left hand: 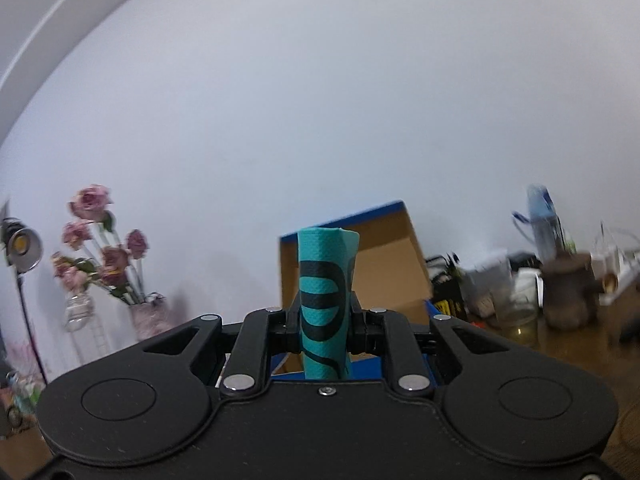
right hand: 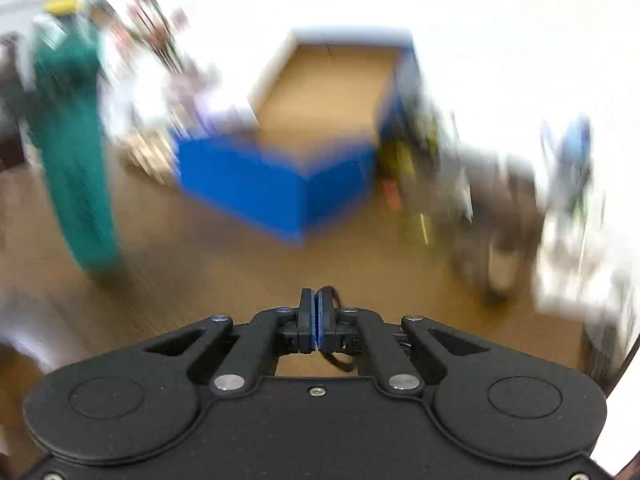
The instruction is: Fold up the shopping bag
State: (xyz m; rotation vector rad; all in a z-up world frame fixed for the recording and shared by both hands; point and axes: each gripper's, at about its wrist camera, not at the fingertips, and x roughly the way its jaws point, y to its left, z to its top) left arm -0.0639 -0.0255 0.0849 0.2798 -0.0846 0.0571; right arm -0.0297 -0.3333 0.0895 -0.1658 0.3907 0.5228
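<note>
The shopping bag (left hand: 326,256) is teal with a black print, folded into a narrow strip. In the left wrist view it stands upright between the jaws of my left gripper (left hand: 324,312), which is shut on it. In the blurred right wrist view the same teal bag (right hand: 76,168) hangs down at the far left, its lower end just above the wooden table (right hand: 200,272). My right gripper (right hand: 316,312) is shut, pads pressed together with nothing between them, low over the table and well to the right of the bag.
An open blue cardboard box (right hand: 280,184) with its lid raised (left hand: 360,264) stands ahead on the table. Pink flowers in glass vases (left hand: 100,248) and a lamp (left hand: 22,244) are at the left. Cluttered jars and containers (left hand: 560,288) fill the right side.
</note>
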